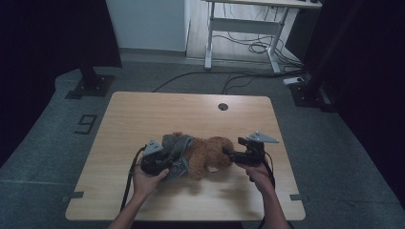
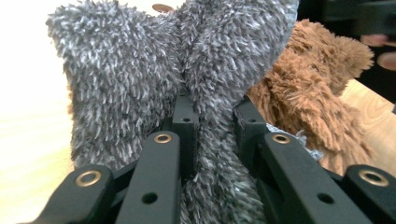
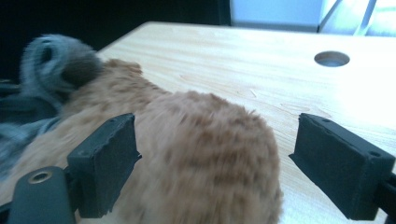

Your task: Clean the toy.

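I had the brown teddy bear (image 1: 210,155) lying near the middle of the bench (image 1: 143,114), a little toward the near edge, with a fuzzy grey garment (image 1: 177,145) bunched over its left end. My left gripper (image 2: 212,135) was clamped on a fold of that grey fabric (image 2: 210,70), which rose between the jaws in the left gripper view with the bear's brown fur (image 2: 317,93) just beside it. My right gripper (image 3: 217,163) stood wide open at the bear's right end, its jaws on either side of a rounded brown part (image 3: 205,149) without pinching it, and the bench's cable hole (image 3: 331,59) lay beyond toward the far edge.
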